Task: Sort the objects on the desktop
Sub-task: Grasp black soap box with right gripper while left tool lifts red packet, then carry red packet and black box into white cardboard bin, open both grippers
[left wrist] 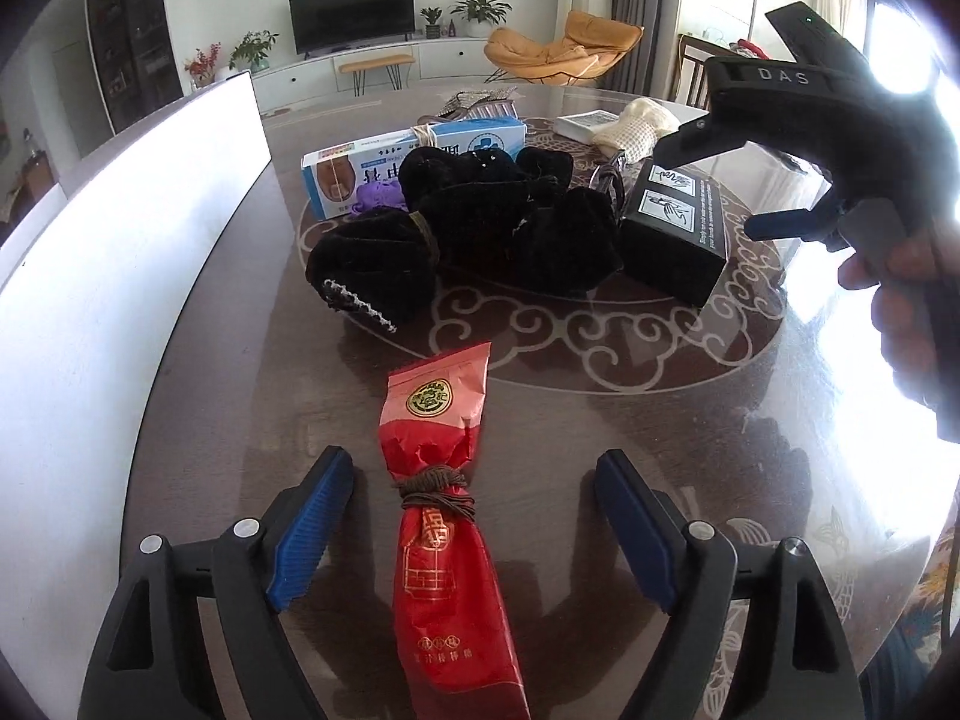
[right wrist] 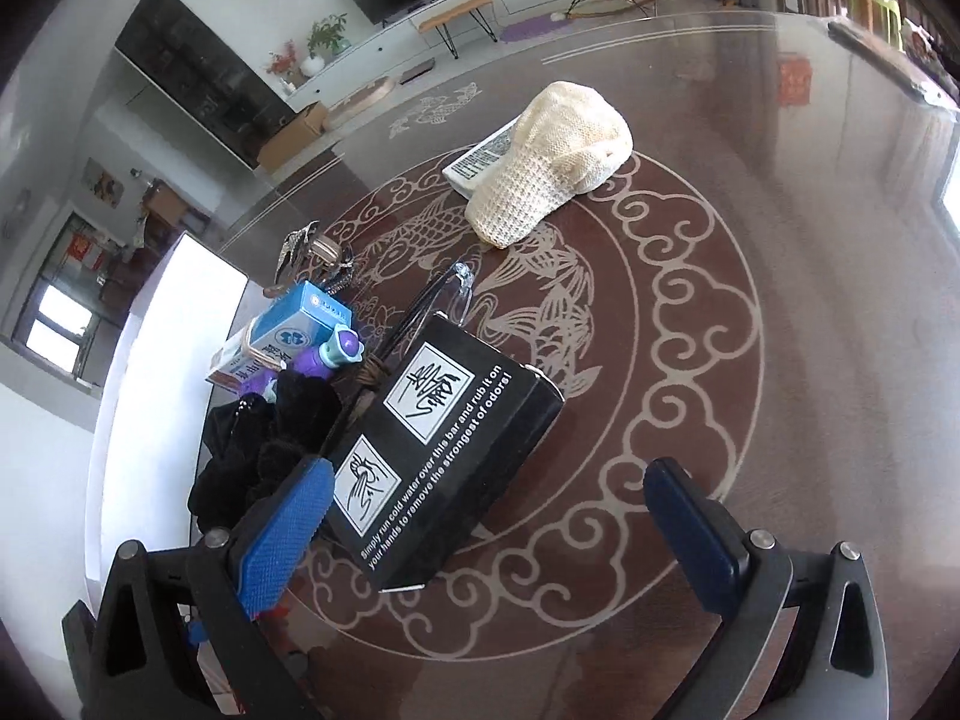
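Red packet point(left wrist: 447, 516) (cord-tied) lying between spread left gripper point(left wrist: 474, 531) fingers, untouched

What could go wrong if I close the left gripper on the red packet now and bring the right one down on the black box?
The left gripper is open astride the red packet near its cord tie; the crinkled foil may slip or crush. The right gripper is open, but the black box lies off-centre, close to the left finger, so closing may just shove it. Glasses and black fabric touch the box and could be dragged along.
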A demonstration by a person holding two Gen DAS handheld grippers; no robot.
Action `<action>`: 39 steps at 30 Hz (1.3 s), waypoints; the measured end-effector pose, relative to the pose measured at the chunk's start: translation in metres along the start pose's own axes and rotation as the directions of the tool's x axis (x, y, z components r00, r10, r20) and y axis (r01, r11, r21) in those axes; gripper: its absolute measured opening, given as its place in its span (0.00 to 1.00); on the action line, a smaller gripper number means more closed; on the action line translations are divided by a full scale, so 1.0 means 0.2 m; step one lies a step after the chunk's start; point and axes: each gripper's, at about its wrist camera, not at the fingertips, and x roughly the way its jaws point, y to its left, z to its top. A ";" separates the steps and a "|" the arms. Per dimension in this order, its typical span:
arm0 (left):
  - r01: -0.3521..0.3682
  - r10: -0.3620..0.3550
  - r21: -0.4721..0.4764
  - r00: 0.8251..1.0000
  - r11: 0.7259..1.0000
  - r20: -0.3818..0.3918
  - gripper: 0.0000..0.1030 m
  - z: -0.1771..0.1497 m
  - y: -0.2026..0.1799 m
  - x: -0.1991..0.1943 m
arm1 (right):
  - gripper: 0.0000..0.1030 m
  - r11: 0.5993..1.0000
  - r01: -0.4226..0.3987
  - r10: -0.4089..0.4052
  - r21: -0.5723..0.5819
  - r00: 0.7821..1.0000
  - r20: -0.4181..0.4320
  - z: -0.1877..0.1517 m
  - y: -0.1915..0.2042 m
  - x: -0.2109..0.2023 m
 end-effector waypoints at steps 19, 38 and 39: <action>0.044 -0.044 -0.005 0.999 0.999 -0.020 0.81 0.02 0.03 0.01 | 0.73 0.939 0.132 -0.152 -0.317 0.988 -0.039 -0.21 0.00 -0.07; 0.215 -0.166 -0.214 0.960 0.953 0.225 0.23 -0.07 0.26 -0.49 | 0.58 0.816 0.201 -0.262 -0.542 0.964 -0.036 -0.24 0.18 -0.23; 0.221 -0.163 -0.226 0.954 0.949 0.251 0.23 -0.05 0.30 -0.56 | 0.58 0.810 0.194 -0.253 -0.554 0.967 -0.032 -0.24 0.22 -0.26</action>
